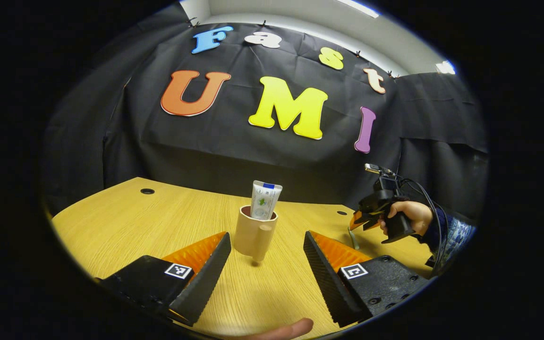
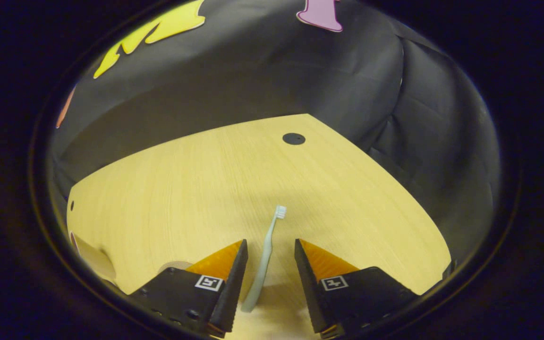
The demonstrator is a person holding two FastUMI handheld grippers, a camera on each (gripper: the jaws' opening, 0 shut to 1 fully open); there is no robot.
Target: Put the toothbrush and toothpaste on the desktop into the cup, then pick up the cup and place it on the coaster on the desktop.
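Nearest in the left gripper view, a fingertip (image 1: 286,329) at the bottom edge, then the left gripper (image 1: 266,242), fingers wide apart, gripping nothing. Just beyond, upright on the wooden desktop (image 1: 125,222), a beige cup (image 1: 254,233) with the toothpaste (image 1: 265,200) standing in it. Farther right, the right gripper (image 2: 269,249) in a hand (image 1: 411,213) (sleeve patterned). In the right gripper view, fingers apart astride the pale toothbrush (image 2: 266,257), flat on the desktop, bristles pointing away, not clamped.

A light wooden desktop (image 1: 125,222) stands before a black cloth wall (image 1: 234,156) under a white ceiling (image 1: 300,19).
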